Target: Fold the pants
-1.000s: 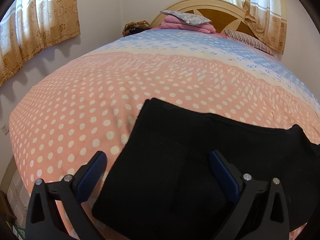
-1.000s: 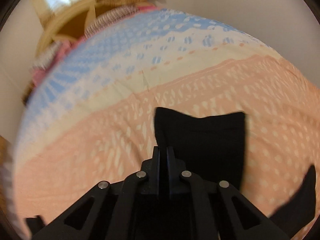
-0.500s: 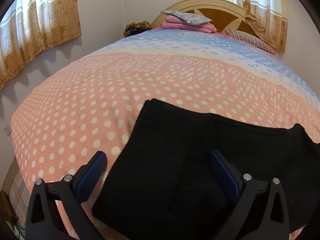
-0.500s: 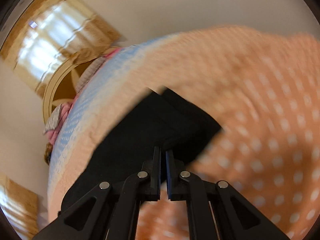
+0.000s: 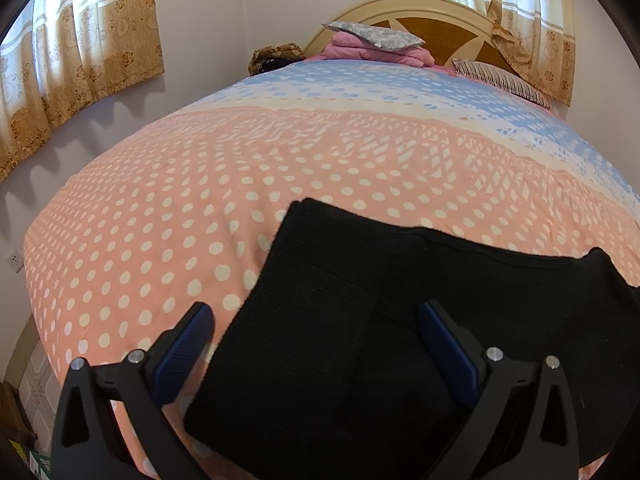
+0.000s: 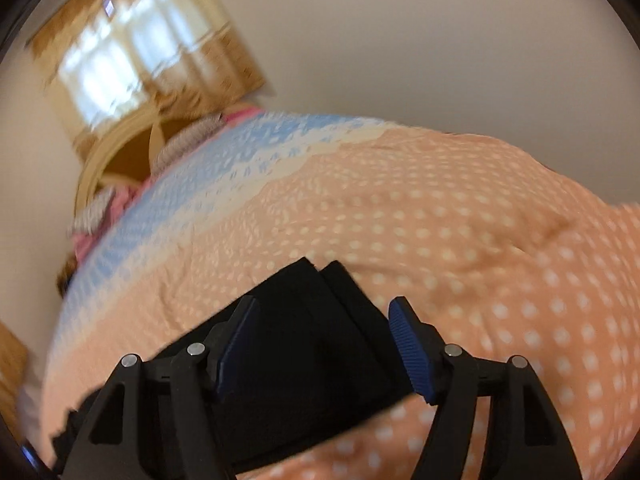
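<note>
Polka-dot bedspread (image 5: 168,216): pink, unmoved. Black pants (image 5: 360,320): lying folded on its near end, no longer lifted. Right gripper (image 6: 324,320): clamped on cloth a second ago, now spread wide above the pants. Left gripper (image 5: 316,328): spread throughout, grasping nothing. Left view only: grey pillow (image 5: 374,34) on pink blankets (image 5: 352,50).

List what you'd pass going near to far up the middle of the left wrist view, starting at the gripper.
left gripper → black pants → polka-dot bedspread → pink folded blanket → grey pillow → headboard
</note>
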Demonstrator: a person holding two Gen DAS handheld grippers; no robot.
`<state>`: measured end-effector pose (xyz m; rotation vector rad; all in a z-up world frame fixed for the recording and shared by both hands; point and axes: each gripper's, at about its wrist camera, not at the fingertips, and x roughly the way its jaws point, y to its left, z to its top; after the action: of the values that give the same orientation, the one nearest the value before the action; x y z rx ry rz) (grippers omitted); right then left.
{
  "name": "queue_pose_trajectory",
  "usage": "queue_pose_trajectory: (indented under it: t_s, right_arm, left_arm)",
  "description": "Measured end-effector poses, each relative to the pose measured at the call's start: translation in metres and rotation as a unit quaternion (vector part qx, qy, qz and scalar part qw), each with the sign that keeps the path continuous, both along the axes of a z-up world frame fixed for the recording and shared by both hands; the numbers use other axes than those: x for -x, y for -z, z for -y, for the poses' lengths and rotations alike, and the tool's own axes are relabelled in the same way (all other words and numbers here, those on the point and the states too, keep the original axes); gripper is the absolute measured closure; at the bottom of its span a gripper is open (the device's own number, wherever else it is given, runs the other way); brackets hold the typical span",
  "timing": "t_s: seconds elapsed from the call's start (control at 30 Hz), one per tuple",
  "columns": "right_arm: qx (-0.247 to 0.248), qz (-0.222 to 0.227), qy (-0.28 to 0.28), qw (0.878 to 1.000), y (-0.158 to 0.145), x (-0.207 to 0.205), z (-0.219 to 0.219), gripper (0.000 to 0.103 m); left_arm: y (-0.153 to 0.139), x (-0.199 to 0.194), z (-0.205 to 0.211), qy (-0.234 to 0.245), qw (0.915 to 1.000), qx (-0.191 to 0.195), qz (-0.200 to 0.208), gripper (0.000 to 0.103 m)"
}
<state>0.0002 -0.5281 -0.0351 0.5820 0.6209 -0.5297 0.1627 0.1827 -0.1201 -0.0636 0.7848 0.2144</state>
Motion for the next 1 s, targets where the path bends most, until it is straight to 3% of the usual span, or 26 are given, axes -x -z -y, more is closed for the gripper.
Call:
queue_pose_trajectory:
  t_s: [0.03,0.13,0.23,0.43,0.7,0.83,0.93,1.0]
  right_arm:
    - [0.002,-0.015,-0.011,1.0,0.006,-0.005,0.002,0.035]
    - [0.015,-0.054,-0.038,0.998,0.02,-0.027,-0.001,0.065]
    - [0.03,-0.082,-0.035,0.996,0.032,-0.034,-0.001,0.065]
    - [0.035,-0.086,-0.041,0.995,0.035,-0.034,0.004,0.065]
    - [0.021,-0.092,-0.104,0.99,0.04,-0.032,-0.002,0.065]
    - [0.055,-0.118,-0.123,0.984,0.04,-0.038,-0.01,0.066]
    - [0.058,-0.119,-0.13,0.983,0.037,-0.038,-0.016,0.093]
    - [0.056,-0.114,-0.116,0.985,0.035,-0.033,-0.018,0.095]
  left_arm:
    - [0.0,0.0,0.0,-0.001,1.0,-0.001,0.0,0.0]
    - [0.0,0.0,0.001,-0.003,1.0,-0.004,0.0,0.0]
    - [0.0,0.0,0.004,-0.004,0.9999,-0.011,0.0,0.0]
    - [0.0,0.0,0.005,-0.004,0.9999,-0.012,0.001,0.0]
    - [-0.001,0.001,0.007,-0.004,0.9999,-0.009,0.003,0.0]
    - [-0.001,0.001,0.006,-0.004,1.0,-0.007,0.003,0.0]
    - [-0.001,0.001,0.006,-0.004,1.0,-0.006,0.003,0.0]
    - [-0.001,0.001,0.006,-0.003,1.0,-0.008,0.004,0.0]
